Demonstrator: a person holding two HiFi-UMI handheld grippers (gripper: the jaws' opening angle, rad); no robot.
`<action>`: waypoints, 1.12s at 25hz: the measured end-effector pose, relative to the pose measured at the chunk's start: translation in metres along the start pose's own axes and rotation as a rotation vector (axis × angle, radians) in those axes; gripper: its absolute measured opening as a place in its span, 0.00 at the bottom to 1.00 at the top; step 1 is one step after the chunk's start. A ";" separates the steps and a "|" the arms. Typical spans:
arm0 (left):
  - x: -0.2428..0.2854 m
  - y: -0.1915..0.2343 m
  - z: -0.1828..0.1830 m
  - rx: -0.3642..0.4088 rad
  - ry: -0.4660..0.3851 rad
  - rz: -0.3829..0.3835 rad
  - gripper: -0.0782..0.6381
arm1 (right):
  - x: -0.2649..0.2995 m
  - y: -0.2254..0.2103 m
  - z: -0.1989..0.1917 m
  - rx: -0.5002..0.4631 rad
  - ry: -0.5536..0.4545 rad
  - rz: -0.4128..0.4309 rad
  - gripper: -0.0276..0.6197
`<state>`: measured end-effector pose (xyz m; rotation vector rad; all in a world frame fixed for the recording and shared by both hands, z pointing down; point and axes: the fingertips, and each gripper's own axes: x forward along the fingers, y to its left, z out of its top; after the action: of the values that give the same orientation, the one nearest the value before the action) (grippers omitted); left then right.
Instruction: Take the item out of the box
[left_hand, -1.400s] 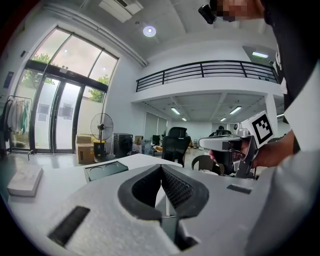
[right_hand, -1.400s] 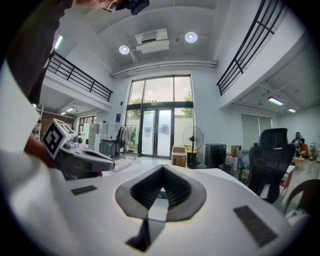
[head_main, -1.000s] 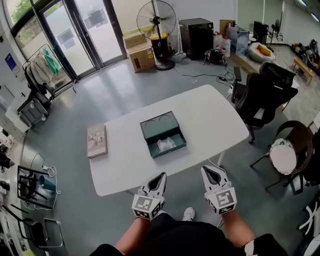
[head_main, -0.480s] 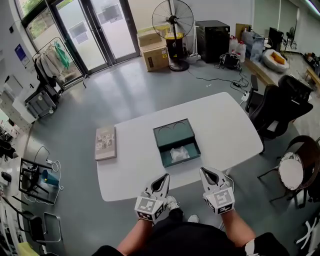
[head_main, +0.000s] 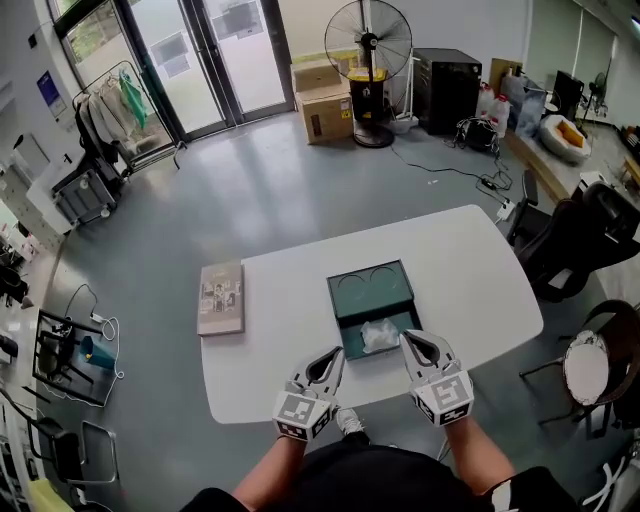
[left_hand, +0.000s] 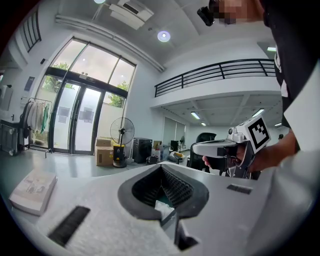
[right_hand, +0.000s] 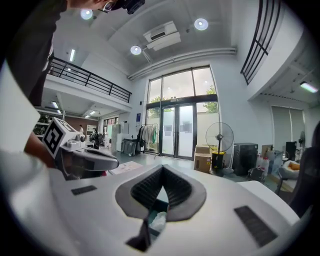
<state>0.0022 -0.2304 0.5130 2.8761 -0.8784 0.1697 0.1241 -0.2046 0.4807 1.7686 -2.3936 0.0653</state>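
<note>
An open dark green box (head_main: 368, 292) lies on the white table (head_main: 290, 320). Its near compartment holds a crumpled white wrapped item (head_main: 380, 335). My left gripper (head_main: 336, 355) is shut and empty, its tip just left of the box's near corner. My right gripper (head_main: 408, 340) is also shut and empty, its tip at the box's near right edge beside the item. In the left gripper view the item (left_hand: 164, 209) shows through the jaws' gap, and the right gripper (left_hand: 200, 148) sits alongside. The right gripper view shows the item (right_hand: 157, 220) below the shut jaws, with the left gripper (right_hand: 112, 161) at the left.
A book (head_main: 221, 298) lies at the table's left end. Black office chairs (head_main: 585, 235) and a round stool (head_main: 590, 368) stand to the right. A floor fan (head_main: 370, 45) and cardboard boxes (head_main: 325, 100) stand far behind, and a clothes rack (head_main: 120, 110) stands at the back left.
The table and box have come closer in the head view. Both grippers have moved forward from off the table's near edge to the box's near side. Their jaws stayed shut.
</note>
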 end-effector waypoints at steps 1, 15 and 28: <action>0.002 0.005 0.000 0.000 0.002 -0.003 0.12 | 0.006 0.000 -0.001 -0.001 0.007 0.004 0.05; 0.011 0.052 0.006 -0.022 -0.015 -0.037 0.12 | 0.051 0.018 0.005 -0.067 0.074 0.022 0.05; 0.020 0.069 -0.011 -0.050 0.013 0.013 0.12 | 0.077 0.014 -0.017 -0.119 0.149 0.108 0.05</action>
<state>-0.0209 -0.2968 0.5328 2.8205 -0.8867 0.1659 0.0906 -0.2706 0.5108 1.5264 -2.3339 0.0643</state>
